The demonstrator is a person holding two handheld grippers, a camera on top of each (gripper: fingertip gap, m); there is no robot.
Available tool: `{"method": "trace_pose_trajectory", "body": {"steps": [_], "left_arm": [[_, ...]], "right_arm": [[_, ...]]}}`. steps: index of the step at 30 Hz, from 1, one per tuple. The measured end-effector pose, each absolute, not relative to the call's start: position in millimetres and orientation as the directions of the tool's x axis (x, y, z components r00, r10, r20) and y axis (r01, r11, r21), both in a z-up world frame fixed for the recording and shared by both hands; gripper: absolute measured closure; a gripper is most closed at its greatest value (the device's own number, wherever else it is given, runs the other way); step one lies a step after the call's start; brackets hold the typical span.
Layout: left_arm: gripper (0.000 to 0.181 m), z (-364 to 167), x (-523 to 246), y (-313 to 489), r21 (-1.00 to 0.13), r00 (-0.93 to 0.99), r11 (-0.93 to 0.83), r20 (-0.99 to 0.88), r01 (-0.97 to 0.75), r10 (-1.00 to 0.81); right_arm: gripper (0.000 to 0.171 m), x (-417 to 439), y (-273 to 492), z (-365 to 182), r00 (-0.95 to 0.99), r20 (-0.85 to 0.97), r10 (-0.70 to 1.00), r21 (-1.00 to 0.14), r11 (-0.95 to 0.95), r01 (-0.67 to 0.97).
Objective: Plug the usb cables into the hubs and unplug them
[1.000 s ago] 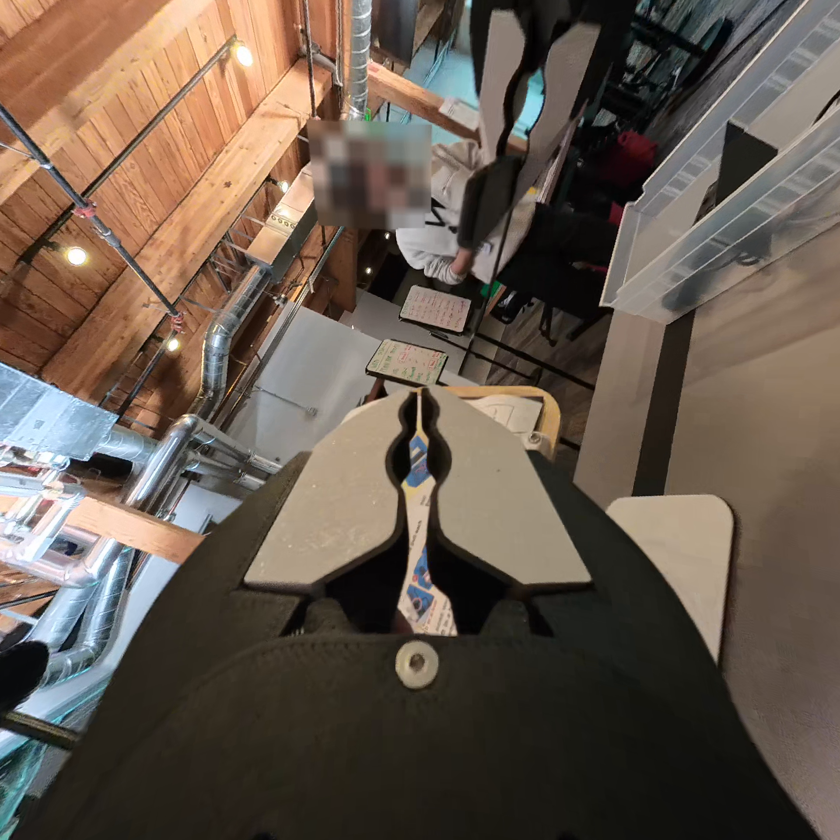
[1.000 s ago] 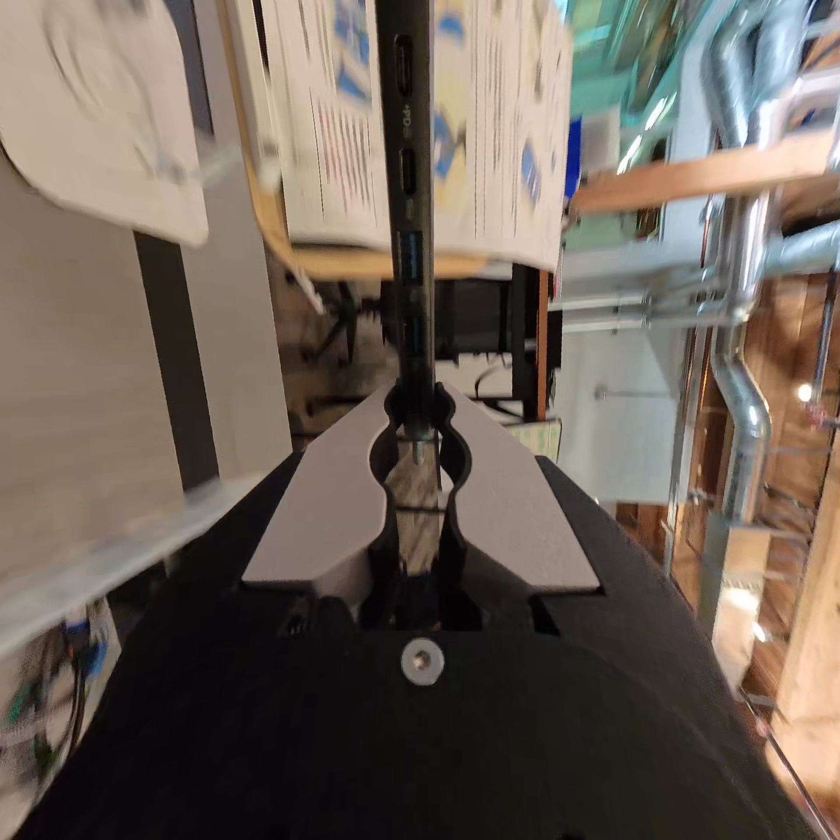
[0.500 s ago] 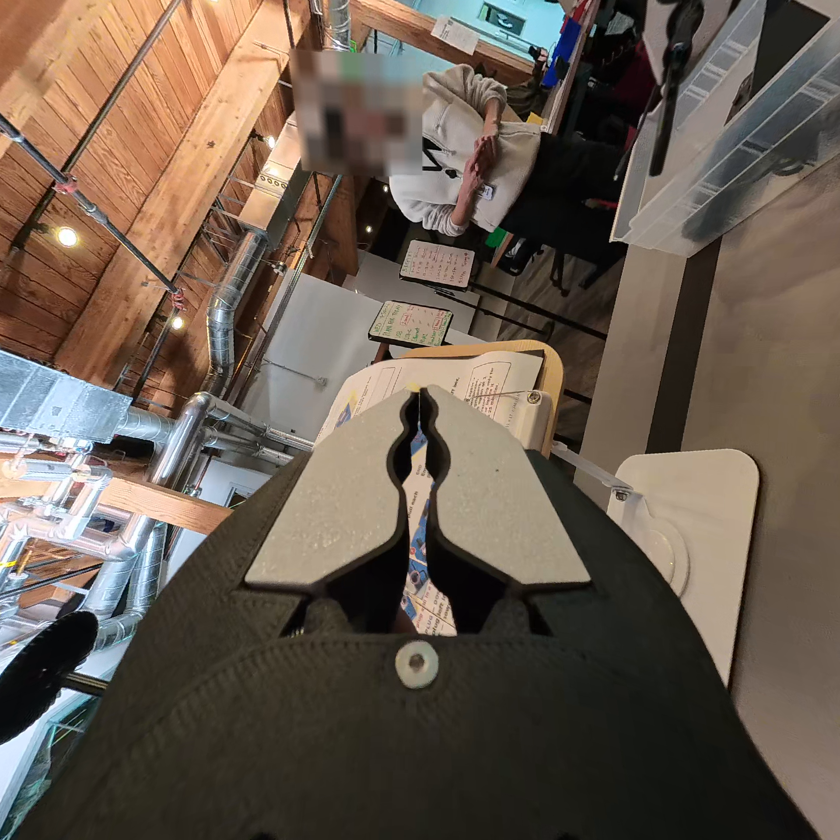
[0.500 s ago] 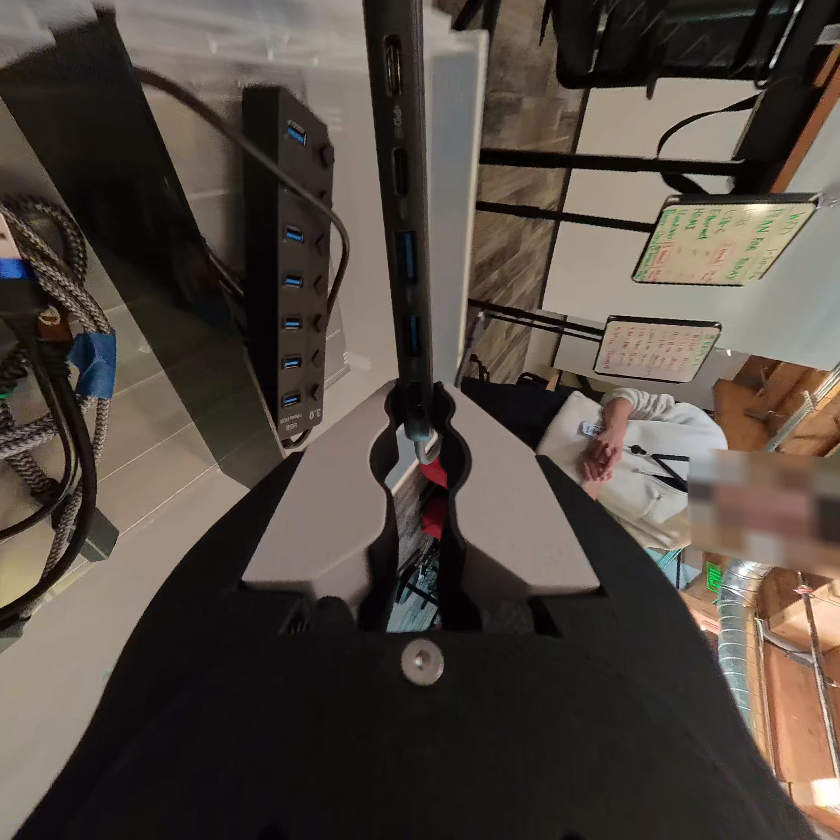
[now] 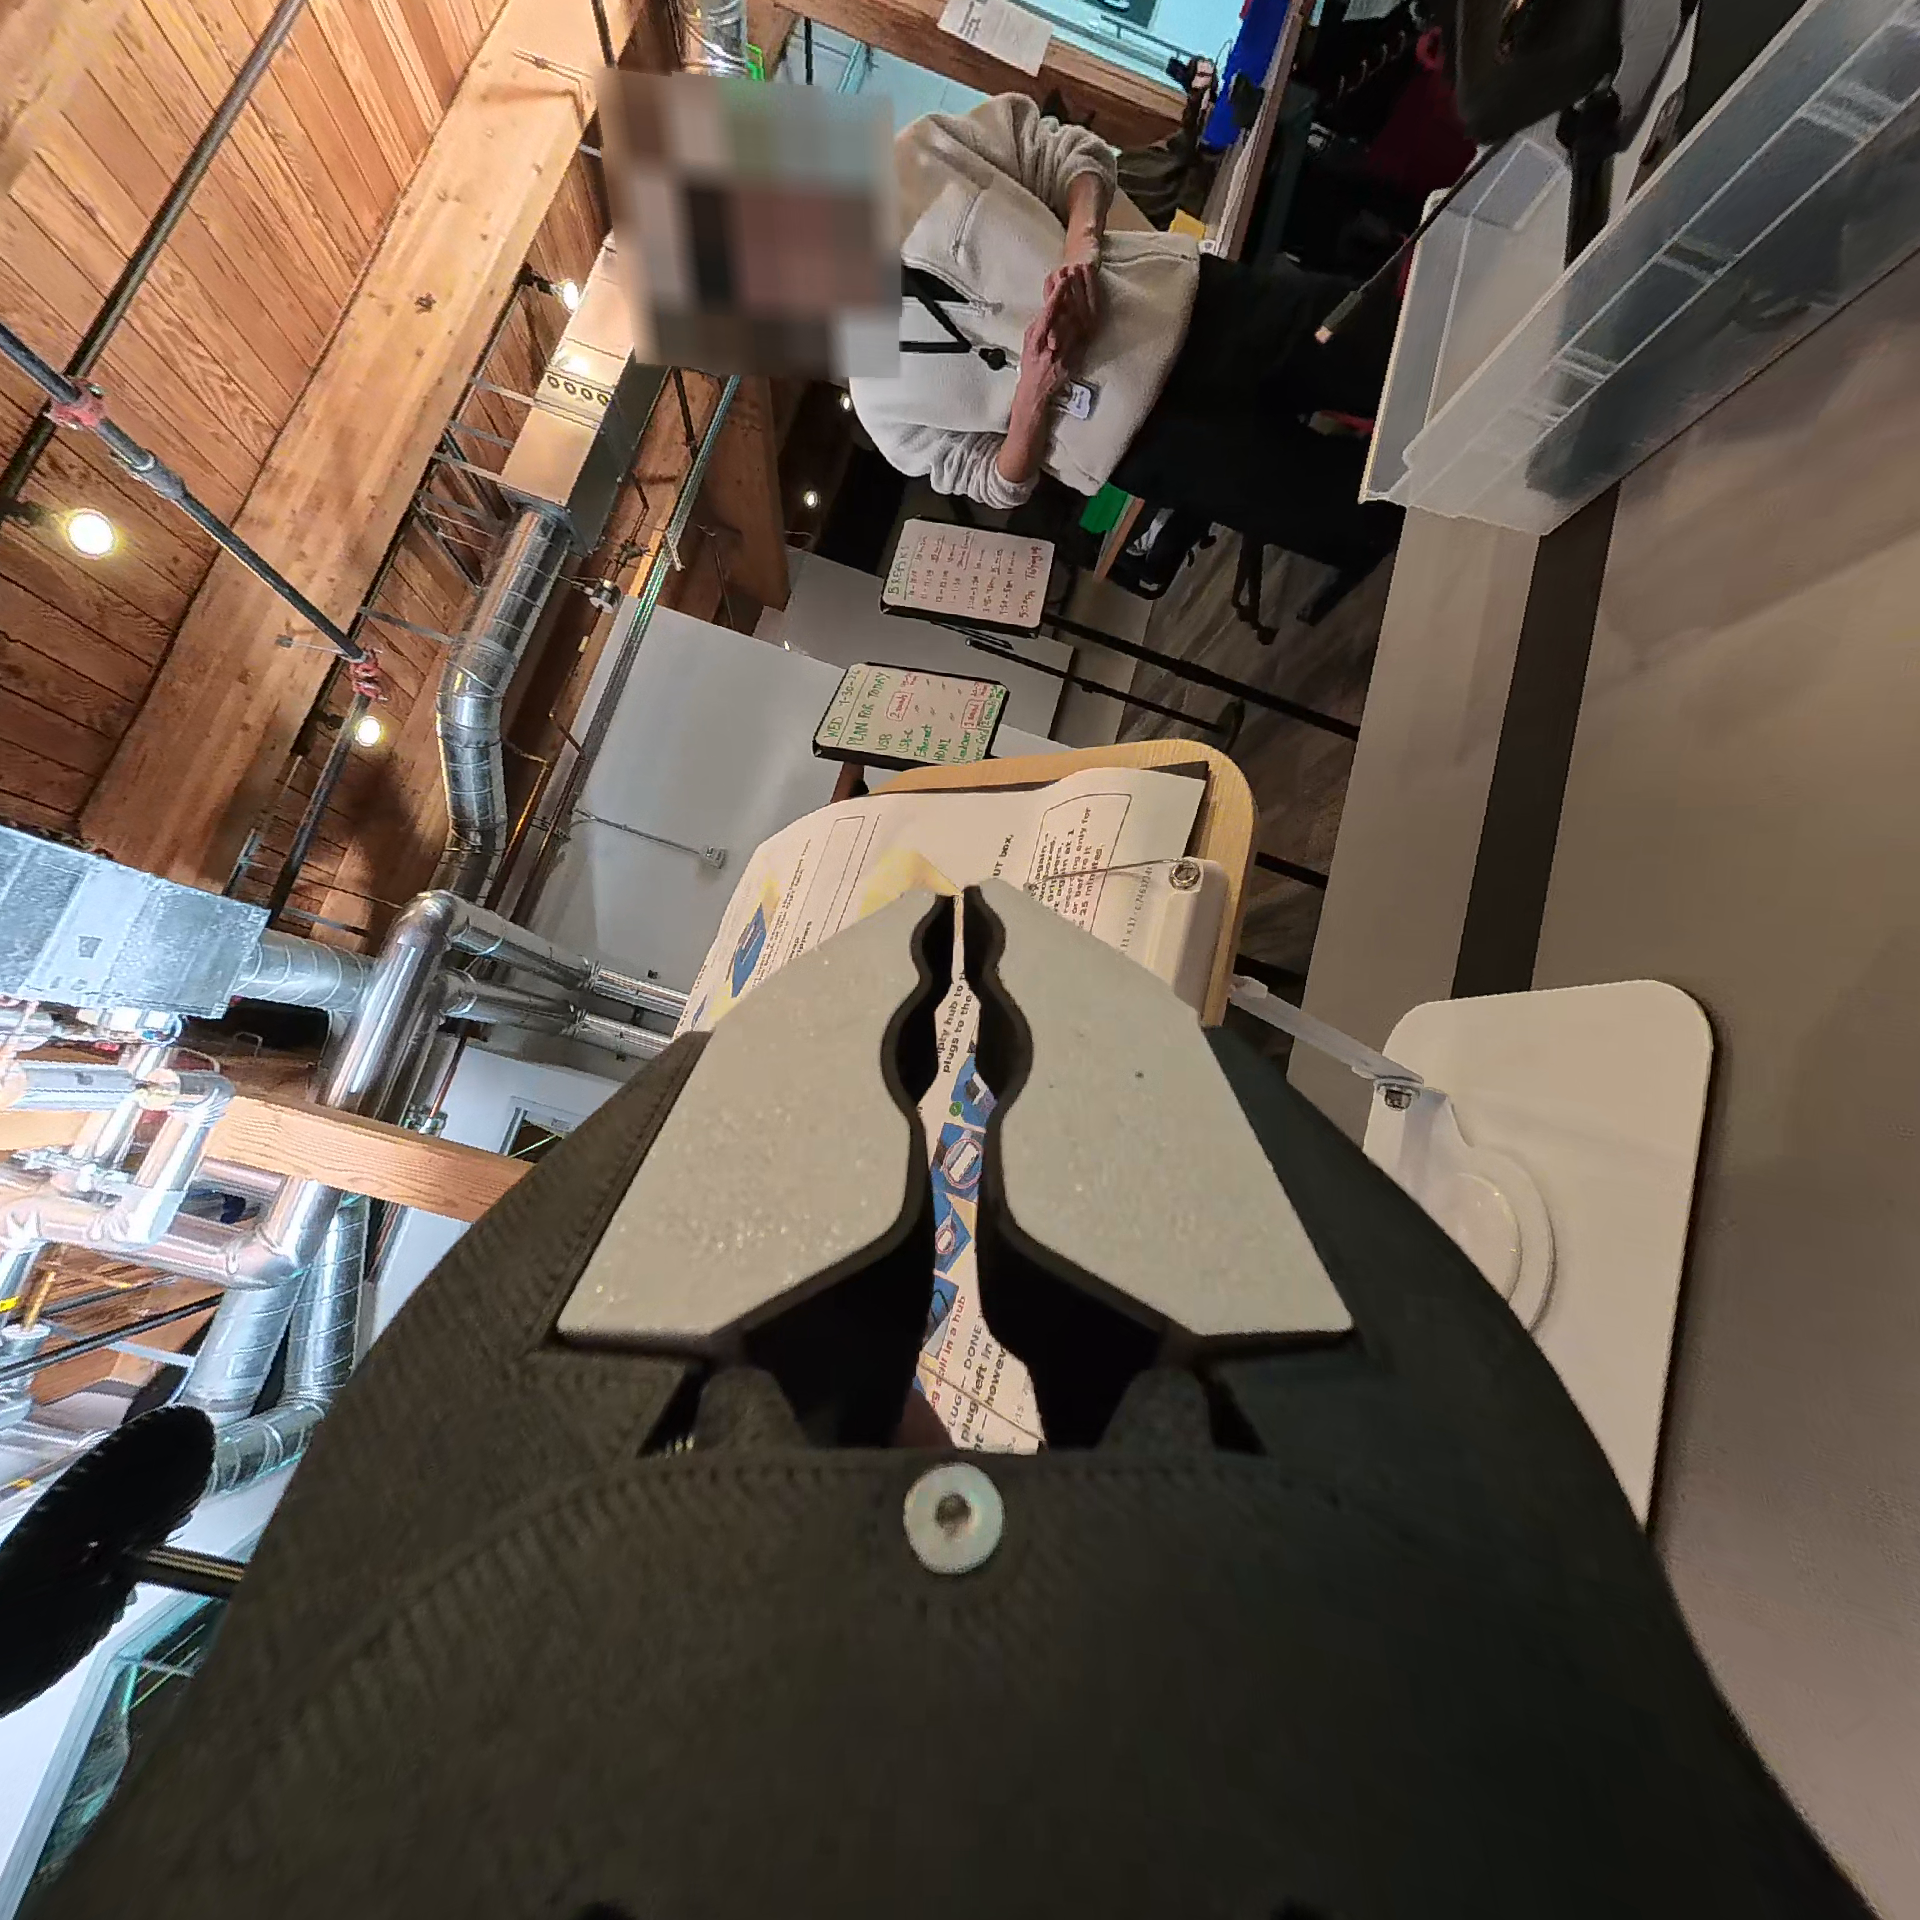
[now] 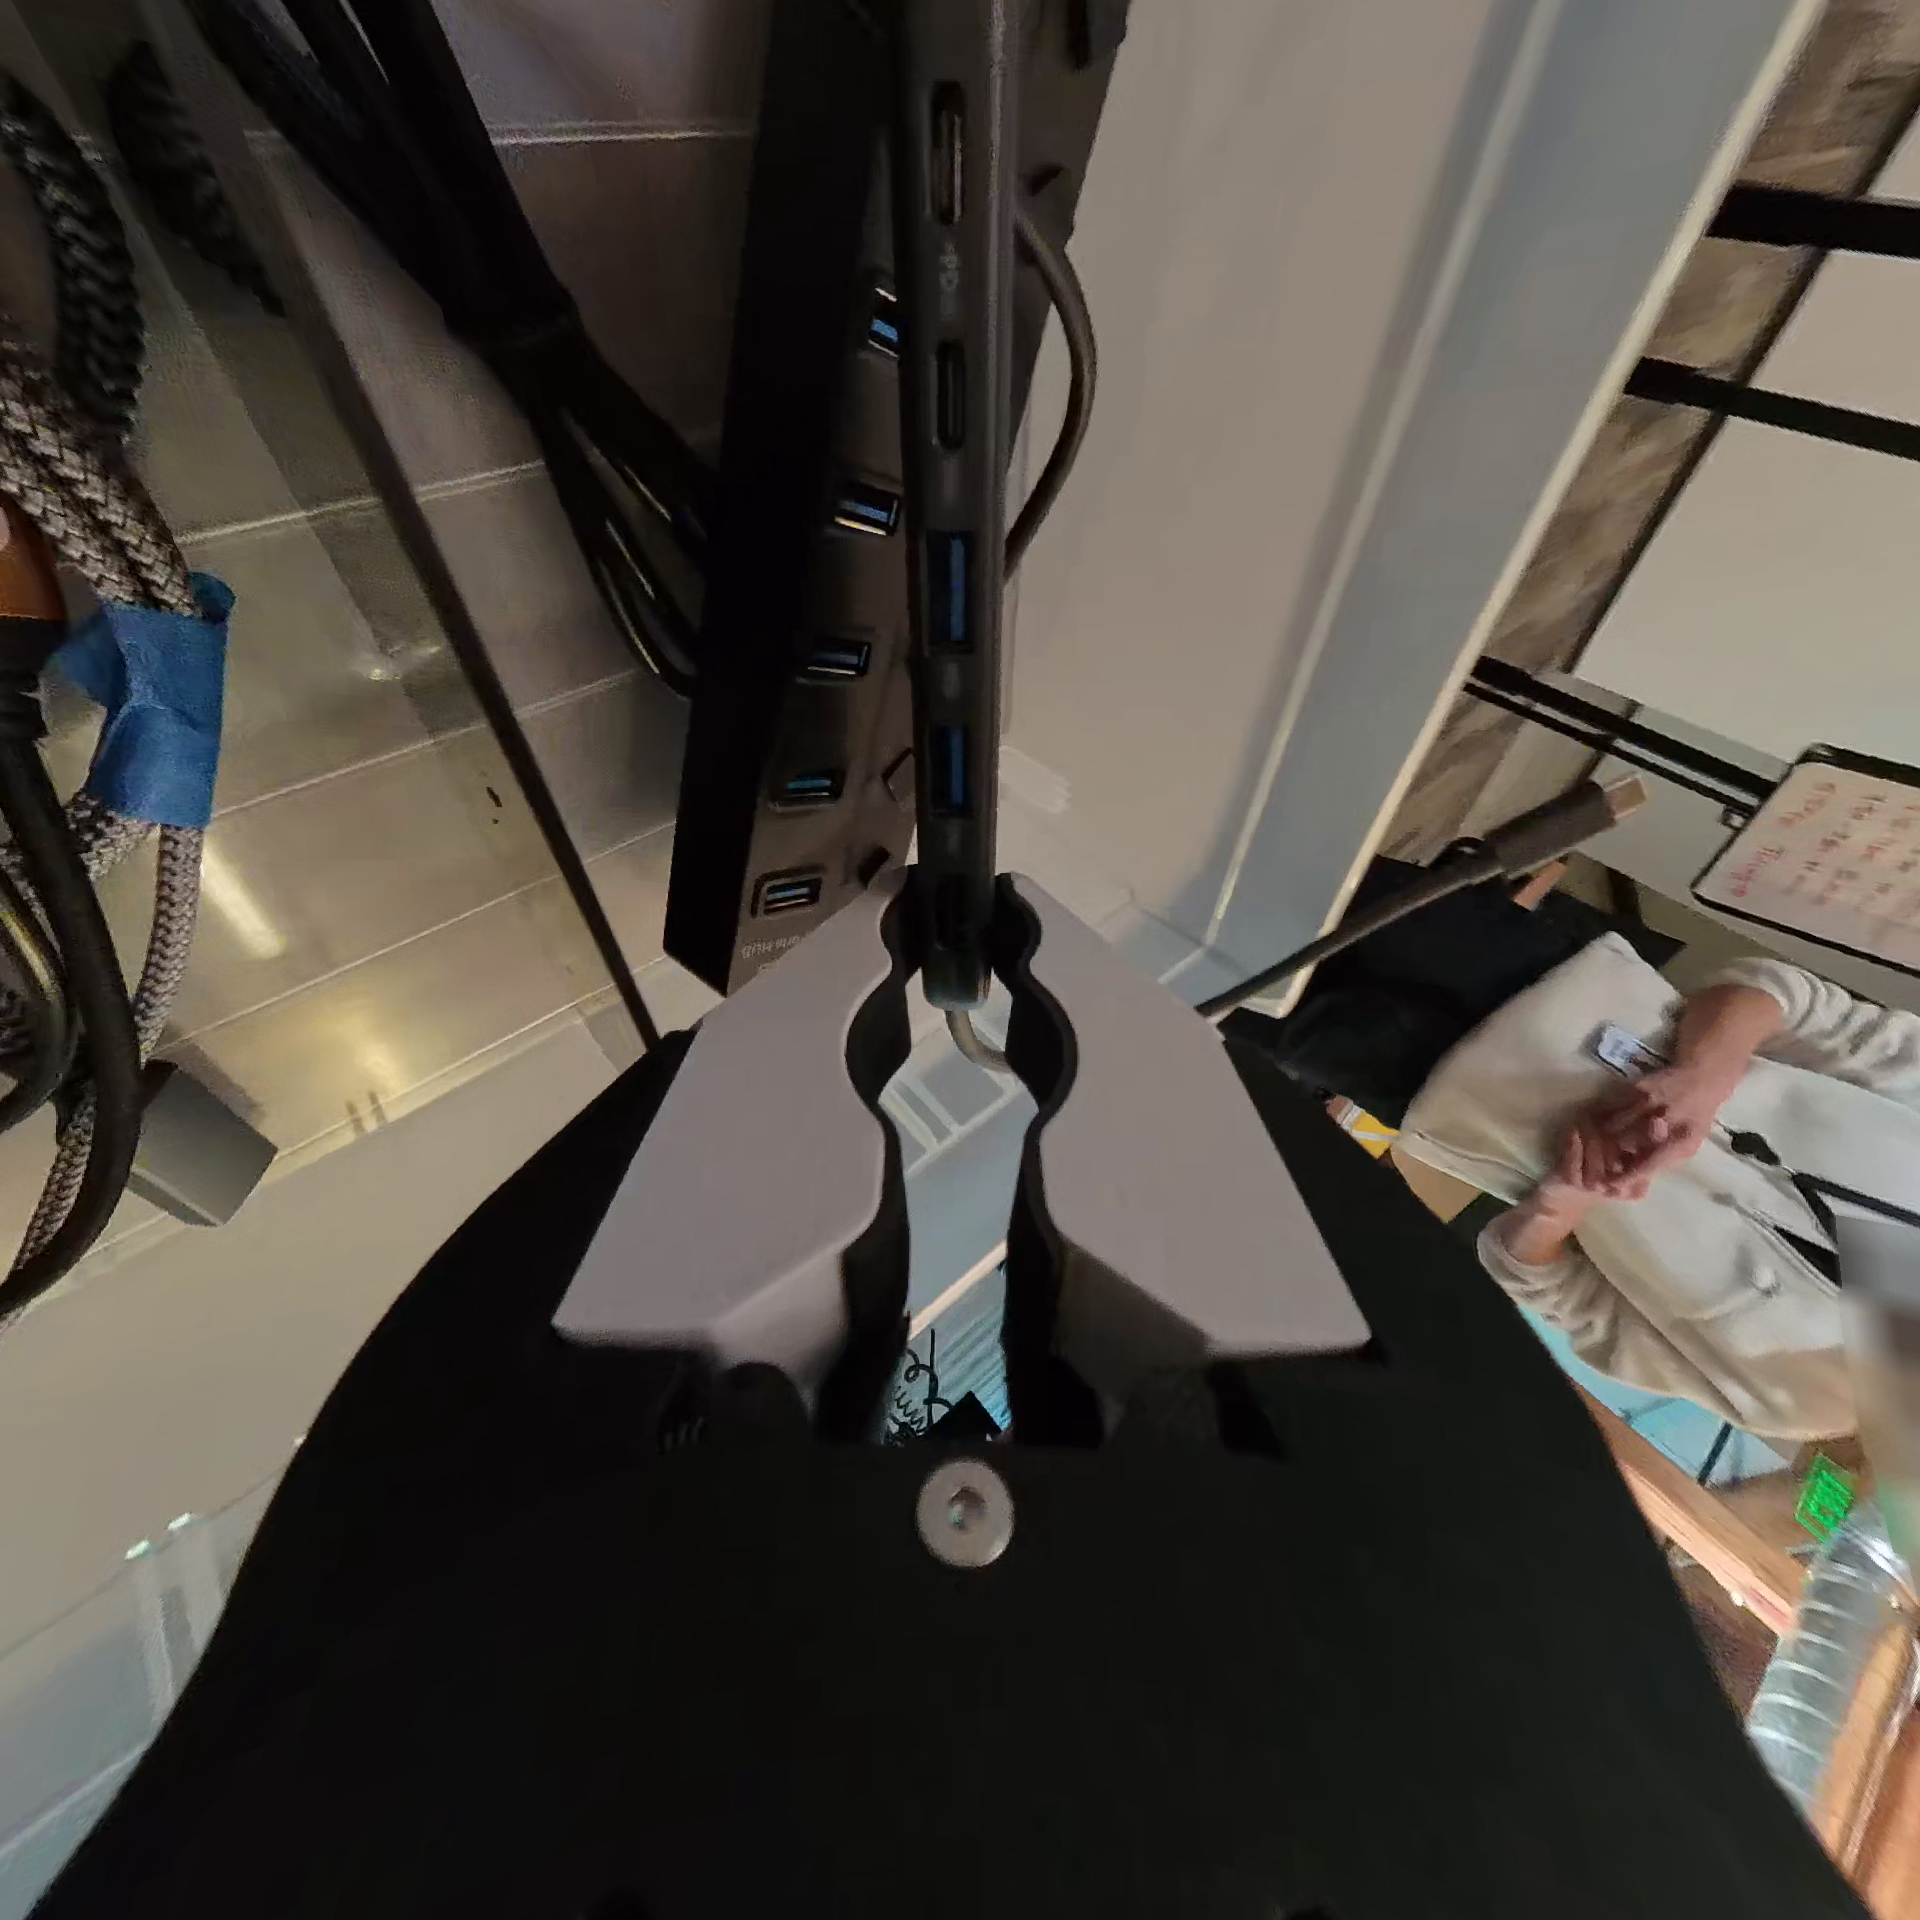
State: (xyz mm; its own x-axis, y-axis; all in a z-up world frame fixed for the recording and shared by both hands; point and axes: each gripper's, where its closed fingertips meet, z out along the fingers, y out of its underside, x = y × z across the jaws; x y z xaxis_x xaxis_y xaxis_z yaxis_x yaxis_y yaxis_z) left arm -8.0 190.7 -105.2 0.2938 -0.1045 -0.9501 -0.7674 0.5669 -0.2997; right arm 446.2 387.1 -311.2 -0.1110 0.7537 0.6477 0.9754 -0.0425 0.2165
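Blurry clear bin (image 6: 436, 727) behind; right claw (image 6: 961, 914) clamped on slim hub (image 6: 956, 582), left claw (image 5: 958, 904) together, empty.

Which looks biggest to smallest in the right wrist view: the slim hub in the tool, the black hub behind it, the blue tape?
1. Slim hub, though it is nearest the camera, so unsure against the next.
2. Black hub.
3. Blue tape.

warm ceiling lamps (image 5: 89, 532) light the left view sharply; the right view is dimmer, motion-blurred at its edges, both bent by wide-angle distortion.
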Motion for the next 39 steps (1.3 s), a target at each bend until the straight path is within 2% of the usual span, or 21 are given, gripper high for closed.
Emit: {"method": "trace_pose_trajectory", "body": {"steps": [4,12,17,18,21,24,34,39], "left_arm": [[0.179,-107,-10,193,-0.299,0.290,0.563,-0.951,-0.771,-0.107],[0.179,-107,-12,194,-0.300,0.290,0.561,-0.951,-0.771,-0.109],[0.179,-110,-9,193,-0.294,0.280,0.564,-0.953,-0.772,-0.114],[0.179,-110,-9,193,-0.294,0.279,0.564,-0.953,-0.772,-0.115],[0.179,-109,-8,192,-0.302,0.286,0.567,-0.951,-0.767,-0.120],[0.178,-109,-4,189,-0.320,0.298,0.575,-0.945,-0.753,-0.136],[0.151,-91,3,179,-0.413,0.378,0.575,-0.907,-0.706,-0.187],[0.140,-77,-27,189,-0.453,0.417,0.499,-0.889,-0.739,-0.189]], "right_arm": [[0.160,442,389,-318,-0.124,0.573,0.810,0.235,-0.018,0.972],[0.148,440,384,-322,-0.092,0.489,0.867,0.234,-0.029,0.972],[0.138,442,373,-320,0.019,0.434,0.901,0.168,-0.102,0.980],[0.137,442,371,-318,0.044,0.427,0.903,0.149,-0.118,0.982],[0.119,438,368,-305,0.138,0.414,0.900,0.056,-0.176,0.983],[0.114,434,364,-282,0.201,0.449,0.870,-0.043,-0.204,0.978],[0.103,411,303,-205,0.345,0.646,0.681,-0.271,-0.217,0.938],[0.099,410,265,-191,0.501,0.647,0.575,-0.420,-0.279,0.863]]}}
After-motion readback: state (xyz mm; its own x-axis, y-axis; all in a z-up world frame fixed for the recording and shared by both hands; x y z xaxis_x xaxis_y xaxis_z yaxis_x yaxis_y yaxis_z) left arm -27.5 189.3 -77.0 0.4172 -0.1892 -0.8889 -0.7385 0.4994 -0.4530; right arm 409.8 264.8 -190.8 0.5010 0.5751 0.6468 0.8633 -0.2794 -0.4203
